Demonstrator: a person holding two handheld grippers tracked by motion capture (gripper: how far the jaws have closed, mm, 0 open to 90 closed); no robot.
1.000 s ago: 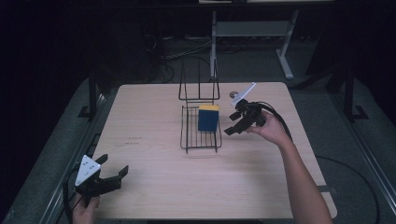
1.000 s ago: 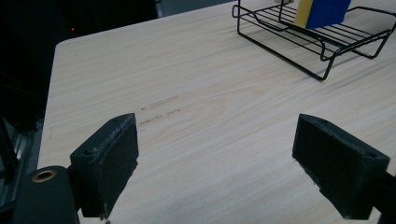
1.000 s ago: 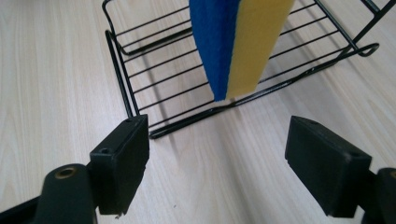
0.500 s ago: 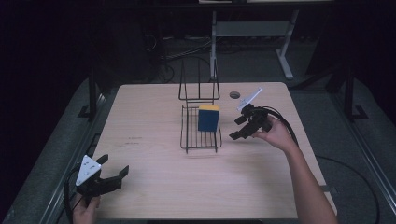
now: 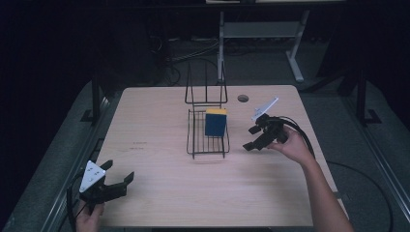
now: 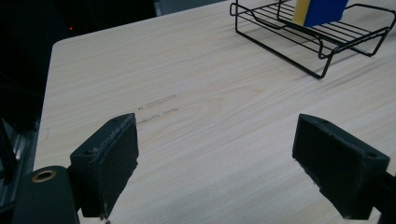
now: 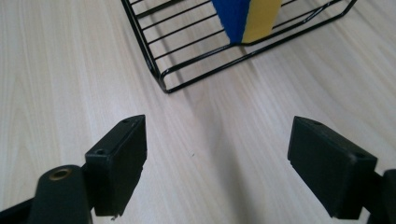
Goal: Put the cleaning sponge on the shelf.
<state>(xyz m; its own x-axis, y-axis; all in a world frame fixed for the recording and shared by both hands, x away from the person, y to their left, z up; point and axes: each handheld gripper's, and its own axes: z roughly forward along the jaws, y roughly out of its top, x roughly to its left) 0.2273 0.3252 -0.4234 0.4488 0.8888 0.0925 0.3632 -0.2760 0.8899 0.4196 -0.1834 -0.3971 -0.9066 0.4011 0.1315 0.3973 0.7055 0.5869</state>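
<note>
sponge (image 5: 215, 122) in rack (image 5: 208, 143) | rack mid table (image 5: 159, 116)

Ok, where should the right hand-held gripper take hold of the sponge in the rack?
Probably the sponge's upper half, coming from above. It stands on edge in the wire rack, its top clear of the low rim, so the open right hand-held gripper could close across its blue and yellow faces.

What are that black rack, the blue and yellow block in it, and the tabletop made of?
The rack looks like thin metal wire with a glossy black coating: slim bent rods that catch the light. The block is probably a sponge, a matte blue layer joined to a yellow one, though its texture is too small to confirm. The tabletop shows pale wood grain, possibly laminate, with a smooth, faintly scuffed surface.
</note>
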